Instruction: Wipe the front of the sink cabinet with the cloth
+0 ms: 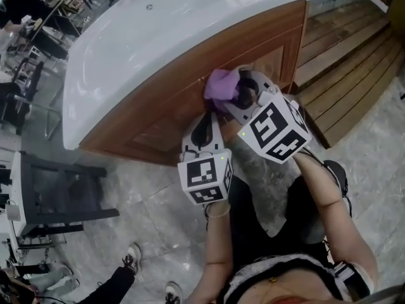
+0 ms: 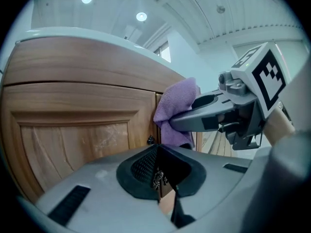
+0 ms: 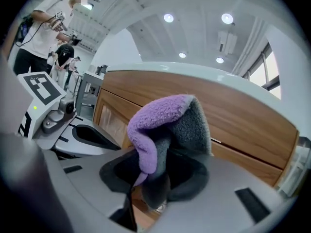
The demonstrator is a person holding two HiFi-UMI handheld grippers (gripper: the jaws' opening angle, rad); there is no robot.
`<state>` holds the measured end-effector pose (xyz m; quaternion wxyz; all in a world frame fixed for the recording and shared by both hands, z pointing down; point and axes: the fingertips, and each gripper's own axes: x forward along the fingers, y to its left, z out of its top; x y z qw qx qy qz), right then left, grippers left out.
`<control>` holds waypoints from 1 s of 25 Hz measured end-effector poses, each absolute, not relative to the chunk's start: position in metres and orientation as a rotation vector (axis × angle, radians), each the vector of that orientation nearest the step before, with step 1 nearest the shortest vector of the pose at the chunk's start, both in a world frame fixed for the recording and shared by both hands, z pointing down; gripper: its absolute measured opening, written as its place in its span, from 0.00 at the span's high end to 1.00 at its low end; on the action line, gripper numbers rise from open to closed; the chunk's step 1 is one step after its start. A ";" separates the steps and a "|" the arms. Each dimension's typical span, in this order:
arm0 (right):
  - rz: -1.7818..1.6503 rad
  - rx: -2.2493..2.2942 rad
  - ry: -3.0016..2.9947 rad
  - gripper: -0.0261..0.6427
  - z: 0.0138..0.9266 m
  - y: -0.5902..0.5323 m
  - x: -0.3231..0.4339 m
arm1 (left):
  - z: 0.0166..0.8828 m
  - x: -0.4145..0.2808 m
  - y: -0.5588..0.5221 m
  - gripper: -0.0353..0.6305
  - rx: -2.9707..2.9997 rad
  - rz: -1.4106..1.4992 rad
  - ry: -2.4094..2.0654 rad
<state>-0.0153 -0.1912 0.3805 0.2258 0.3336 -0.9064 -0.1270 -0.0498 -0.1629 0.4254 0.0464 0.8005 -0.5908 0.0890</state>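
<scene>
A purple and grey cloth (image 1: 220,83) is pinched in my right gripper (image 1: 231,91), which is shut on it and holds it against the wooden front of the sink cabinet (image 1: 166,103). In the right gripper view the cloth (image 3: 163,118) bulges up out of the jaws before the cabinet panel (image 3: 243,125). My left gripper (image 1: 204,120) hangs just below and left of it, shut with nothing in it, pointing at a cabinet door (image 2: 73,115). From the left gripper view the cloth (image 2: 177,106) sits near the door edge, above a small knob (image 2: 150,141).
A white sink top (image 1: 158,30) overhangs the cabinet. Wooden steps (image 1: 345,62) rise to the right. A dark metal frame (image 1: 60,195) stands on the marble floor at left. Another person's shoes (image 1: 133,256) are near the bottom. People (image 3: 43,23) stand far behind.
</scene>
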 end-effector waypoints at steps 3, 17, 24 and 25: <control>-0.344 0.928 -2.515 0.69 0.373 -0.198 -0.007 | 0.424 -0.037 -0.169 0.95 2.444 0.275 -1.801; -0.342 1.054 -2.481 0.69 0.379 -0.217 0.024 | 0.440 -0.014 -0.171 0.95 2.469 0.267 -1.732; -0.318 1.108 -2.465 0.69 0.382 -0.229 0.044 | 0.434 0.000 -0.175 0.95 2.506 0.277 -1.721; -0.305 1.117 -2.469 0.69 0.381 -0.231 0.049 | 0.433 0.002 -0.176 0.95 2.512 0.275 -1.717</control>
